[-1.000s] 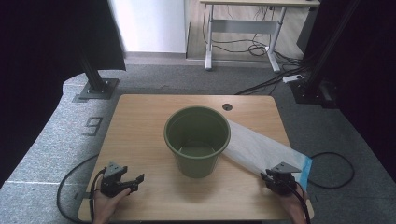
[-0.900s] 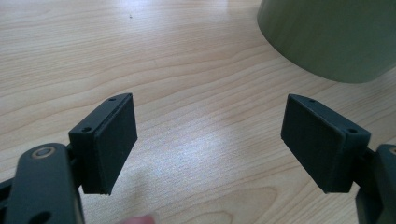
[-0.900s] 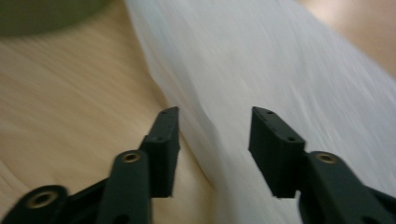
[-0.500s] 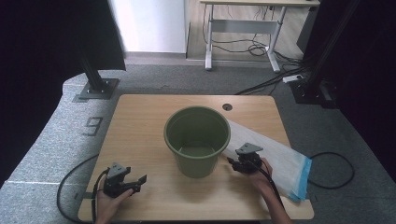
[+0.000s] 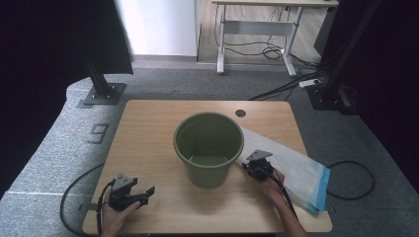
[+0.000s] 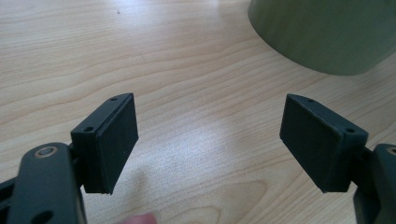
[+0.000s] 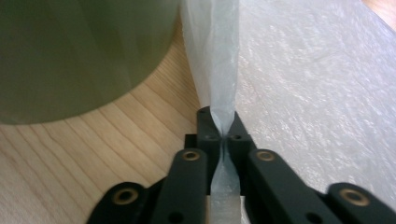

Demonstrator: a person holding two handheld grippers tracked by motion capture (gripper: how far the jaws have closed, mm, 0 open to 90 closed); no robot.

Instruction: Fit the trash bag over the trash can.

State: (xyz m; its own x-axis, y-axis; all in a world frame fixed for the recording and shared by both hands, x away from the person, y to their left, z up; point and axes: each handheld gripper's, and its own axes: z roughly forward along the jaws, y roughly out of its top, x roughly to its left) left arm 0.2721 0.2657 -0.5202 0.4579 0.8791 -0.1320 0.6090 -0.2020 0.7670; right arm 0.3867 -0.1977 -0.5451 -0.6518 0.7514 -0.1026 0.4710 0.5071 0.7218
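A deep green plastic pot (image 5: 208,148) stands upright in the middle of the wooden table (image 5: 148,123). To its right lies a flat translucent white bag (image 5: 296,170) with a blue end. My right gripper (image 5: 251,167) sits at the bag's near-left edge, close beside the pot. In the right gripper view its jaws have just closed, and the right gripper (image 7: 223,122) pinches a raised fold of the bag (image 7: 215,60) next to the pot (image 7: 79,51). Near the front left of the table my left gripper (image 5: 146,193) rests open; nothing lies between the left gripper's (image 6: 210,135) pads.
A round cable hole (image 5: 240,113) sits at the table's back edge. Black cables trail off the front left and right of the table. The bag's blue end (image 5: 321,190) overhangs the right front corner. A white desk frame (image 5: 257,34) stands on the floor behind.
My right gripper moved left from the table's front right corner to the bag's edge beside the pot and closed on a fold of it. The left gripper stayed put.
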